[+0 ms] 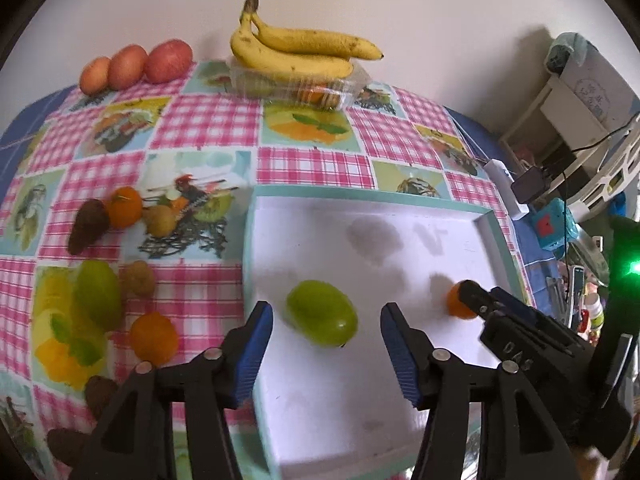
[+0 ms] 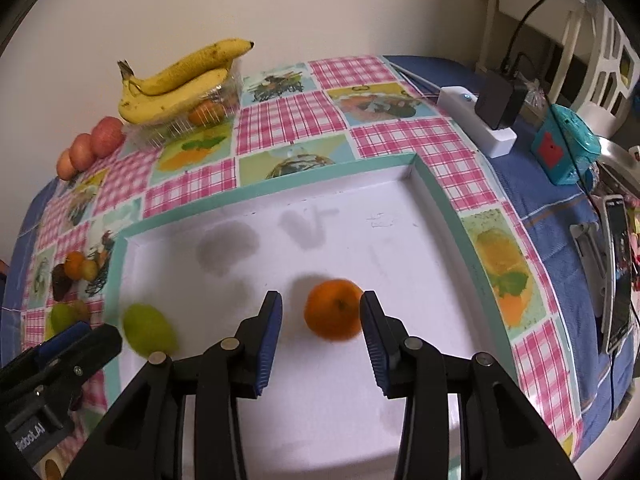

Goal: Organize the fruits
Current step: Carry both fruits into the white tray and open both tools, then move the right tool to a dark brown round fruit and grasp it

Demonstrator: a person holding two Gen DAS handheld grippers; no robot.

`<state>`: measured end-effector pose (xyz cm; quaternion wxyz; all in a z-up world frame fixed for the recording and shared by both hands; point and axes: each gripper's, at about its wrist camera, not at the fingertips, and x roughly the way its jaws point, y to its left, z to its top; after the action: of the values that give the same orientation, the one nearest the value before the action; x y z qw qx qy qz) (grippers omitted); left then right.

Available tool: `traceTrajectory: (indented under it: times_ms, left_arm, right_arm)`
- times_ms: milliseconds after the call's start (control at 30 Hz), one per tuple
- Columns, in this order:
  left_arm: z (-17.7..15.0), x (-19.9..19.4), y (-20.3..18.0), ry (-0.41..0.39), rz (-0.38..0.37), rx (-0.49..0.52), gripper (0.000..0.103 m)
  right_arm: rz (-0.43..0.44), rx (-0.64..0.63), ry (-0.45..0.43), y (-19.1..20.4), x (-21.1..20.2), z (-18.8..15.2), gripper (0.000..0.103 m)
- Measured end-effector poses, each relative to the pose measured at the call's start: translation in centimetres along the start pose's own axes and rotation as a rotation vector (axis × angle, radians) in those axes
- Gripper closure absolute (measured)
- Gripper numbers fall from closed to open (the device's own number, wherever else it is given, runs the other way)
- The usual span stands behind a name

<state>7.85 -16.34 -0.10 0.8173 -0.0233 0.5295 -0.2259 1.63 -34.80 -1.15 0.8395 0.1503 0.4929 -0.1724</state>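
Both grippers hang over a shallow white tray with a teal rim (image 2: 440,196), which sits on a table covered by a pink-checked cloth with fruit pictures (image 1: 208,124).

Left gripper (image 1: 326,354): jaws spread wide, holding nothing. A smooth green oval fruit (image 1: 322,313) lies on the tray floor near its left rim, between the two blue-padded fingers (image 1: 256,356) but clear of both.

Right gripper (image 2: 320,340): jaws spread. A round orange citrus fruit (image 2: 334,309) rests on the tray floor between them, close against the right-hand pad; whether it touches cannot be told. In the left wrist view this gripper's tip covers part of the same orange.

Loose fruit on the cloth left of the tray: a dark brown pointed fruit (image 1: 88,226), a small orange (image 1: 125,207) and a brownish round fruit (image 1: 160,220) in one cluster; nearer the front edge, a second green fruit (image 1: 98,294), a rough tan fruit (image 1: 138,283) and another orange (image 1: 154,336). Further dark brown pieces lie at the front left corner.

Along the far edge: three reddish apples in a row (image 1: 134,66) and a bunch of yellow bananas (image 1: 298,50) laid on a clear plastic box (image 1: 340,88) containing more fruit.

On the right edge, on blue fabric: a white power strip with a black adapter (image 2: 494,120) and a small teal box (image 2: 566,152). Nothing lies between either gripper and its fruit.
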Motion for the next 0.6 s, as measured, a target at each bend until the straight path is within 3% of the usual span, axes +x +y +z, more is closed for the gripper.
traceTrajectory:
  times_ms: [67,133,300,500,600]
  left_arm:
    - [-0.4,-0.9,0.5,-0.014,0.036,0.001,0.038]
    - [-0.8,-1.7,1.2,-0.029,0.069,-0.011,0.022]
    - [-2.2,-3.8,3.5,-0.073,0.204,-0.025,0.001]
    - [-3.7,-6.3,7.0,-0.086,0.308,-0.079,0.0]
    - [-4.5,-7.4,9.0,-0.079,0.358,-0.125,0.0]
  right_arm:
    - [0.002,-0.001,0.001,-0.2,-0.7,-0.6,0.059]
    - [0.012,-0.005,0.009,-0.2,-1.2,-1.3,0.049]
    - [0.051,0.02,0.046,-0.2,-1.8,-3.2,0.035]
    - [0.095,0.051,0.082,-0.1,-2.4,-5.4,0.023]
    - [0.094,0.061,0.096,-0.1,-2.6,-6.4,0.023]
